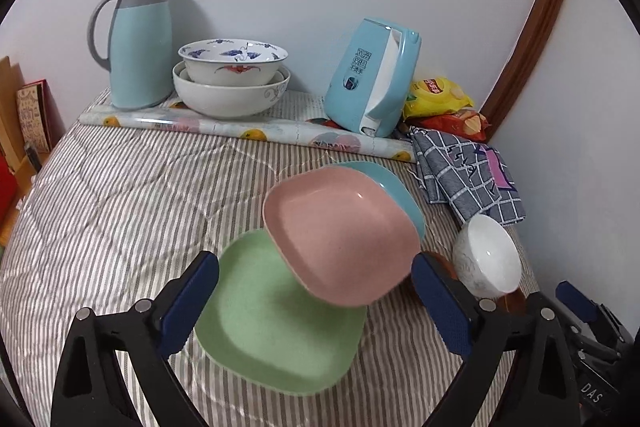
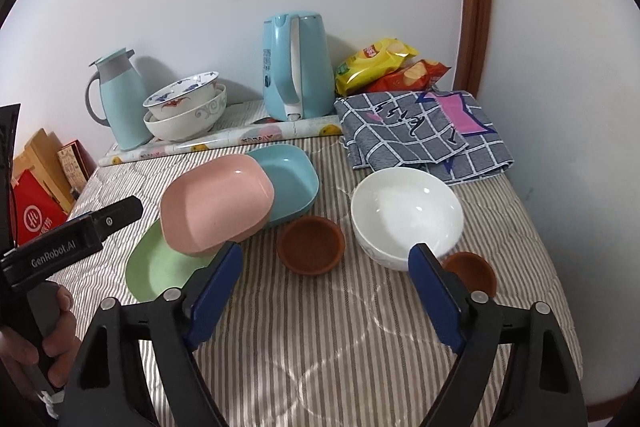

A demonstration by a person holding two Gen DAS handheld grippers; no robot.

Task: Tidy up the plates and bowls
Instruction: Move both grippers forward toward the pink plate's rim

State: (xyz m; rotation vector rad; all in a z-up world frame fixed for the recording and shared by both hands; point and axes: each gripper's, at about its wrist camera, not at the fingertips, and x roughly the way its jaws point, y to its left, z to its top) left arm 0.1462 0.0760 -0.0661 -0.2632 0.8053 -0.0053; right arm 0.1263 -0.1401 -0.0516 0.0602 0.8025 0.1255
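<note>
Three square plates overlap on the striped cover: a green plate [image 1: 276, 319] lowest, a pink plate [image 1: 340, 231] tilted on it, and a blue plate [image 1: 396, 187] behind. My left gripper [image 1: 314, 261] hovers open over the pink and green plates, touching neither. In the right wrist view a brown saucer [image 2: 311, 245] lies between the tips of my open right gripper [image 2: 326, 251]. A white bowl [image 2: 406, 215] stands just beyond the right finger, with a second brown saucer [image 2: 472, 271] beside it. Two patterned bowls [image 2: 184, 107] sit nested at the back.
Along the back wall stand a blue thermos jug [image 1: 136, 43], a blue kettle [image 1: 372, 79] and snack packets [image 2: 384, 67], behind a rolled printed mat [image 1: 240, 127]. A checked cloth [image 2: 420, 131] lies back right. Boxes [image 2: 36, 199] stand off the left edge. A hand [image 2: 52, 327] holds the left gripper.
</note>
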